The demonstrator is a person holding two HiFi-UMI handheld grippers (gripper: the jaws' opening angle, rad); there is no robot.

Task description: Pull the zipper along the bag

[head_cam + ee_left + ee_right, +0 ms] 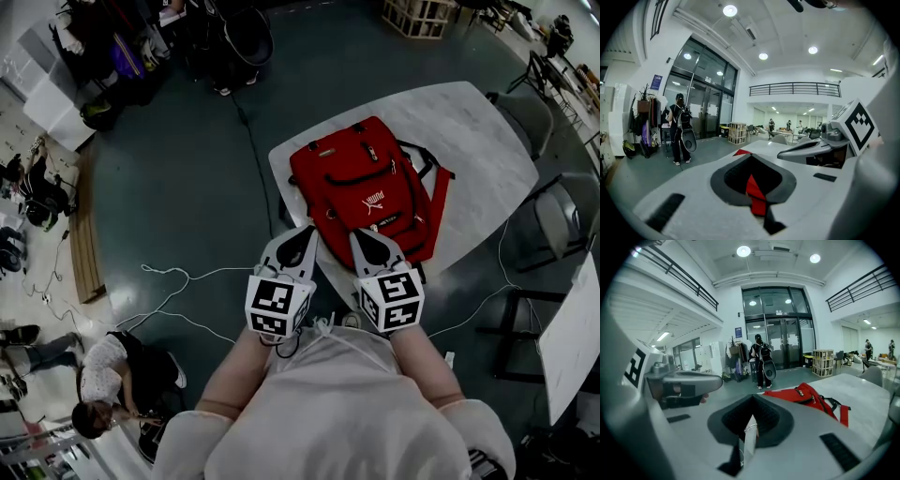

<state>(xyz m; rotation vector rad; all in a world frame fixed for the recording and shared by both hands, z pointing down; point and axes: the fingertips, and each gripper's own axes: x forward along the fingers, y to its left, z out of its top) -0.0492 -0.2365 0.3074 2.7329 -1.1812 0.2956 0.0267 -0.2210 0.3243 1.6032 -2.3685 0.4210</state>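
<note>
A red backpack lies flat on a white table, its black zipper lines facing up. My left gripper hovers at the bag's near left corner, jaws shut with nothing in them. Beside it, my right gripper hangs over the bag's near edge, its jaws also shut and empty. In the left gripper view a strip of the red backpack shows through the closed jaws of the left gripper, with the right gripper alongside. The right gripper view shows the backpack ahead to the right of the right gripper.
Grey chairs stand at the table's right side. White cables trail over the dark floor to the left. A person sits low at the bottom left. Another person stands by the glass doors. A wooden crate is beyond the table.
</note>
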